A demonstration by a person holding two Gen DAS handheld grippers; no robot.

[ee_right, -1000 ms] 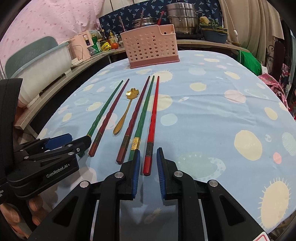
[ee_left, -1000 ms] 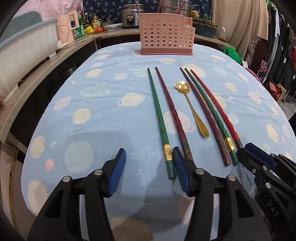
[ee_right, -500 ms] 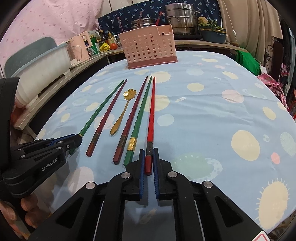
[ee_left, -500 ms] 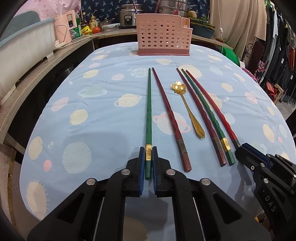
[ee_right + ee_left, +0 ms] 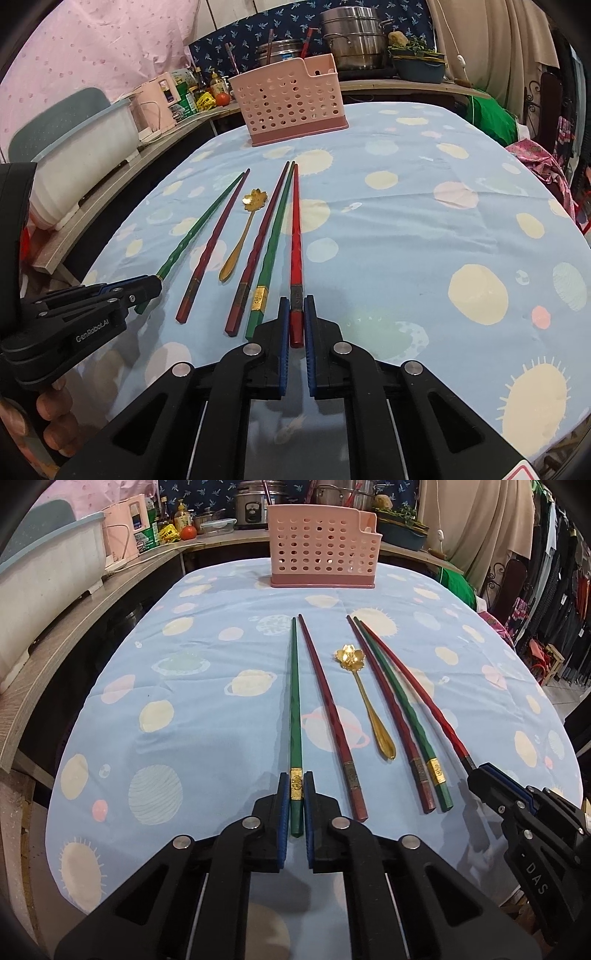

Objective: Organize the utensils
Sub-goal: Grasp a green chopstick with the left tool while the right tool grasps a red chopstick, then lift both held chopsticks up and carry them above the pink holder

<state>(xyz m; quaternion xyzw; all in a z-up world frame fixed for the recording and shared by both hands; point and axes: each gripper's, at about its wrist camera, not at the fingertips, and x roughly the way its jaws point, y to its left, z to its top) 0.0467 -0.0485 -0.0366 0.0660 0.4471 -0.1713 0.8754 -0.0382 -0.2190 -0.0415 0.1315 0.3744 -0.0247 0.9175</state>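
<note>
Both grippers are clamped down right now. The left gripper point(image 5: 296, 794) has its blue pads squeezed on the thick end of the leftmost green chopstick point(image 5: 294, 701), right around the gold band. Its jaws have just been closing, and the stick is pinched between them. The right gripper point(image 5: 296, 317) has the bright red chopstick point(image 5: 295, 229) pinched at its handle end the same way.

Everything else lies loose on the blue planet-print tablecloth point(image 5: 177, 716): a dark red chopstick point(image 5: 328, 709) just beside the green one, then a gold flower-head spoon point(image 5: 364, 698), then another dark red point(image 5: 388, 709) and green point(image 5: 402, 709) pair lying side by side. The pink perforated utensil holder point(image 5: 321, 550) stands at the far edge of the table, well apart from the sticks.

Readable writing: "GenRobot.AI" on the side of the left gripper in the right wrist view, and "DAS" on the right gripper body in the left wrist view. The characters on the gold bands are too small to read.
</note>
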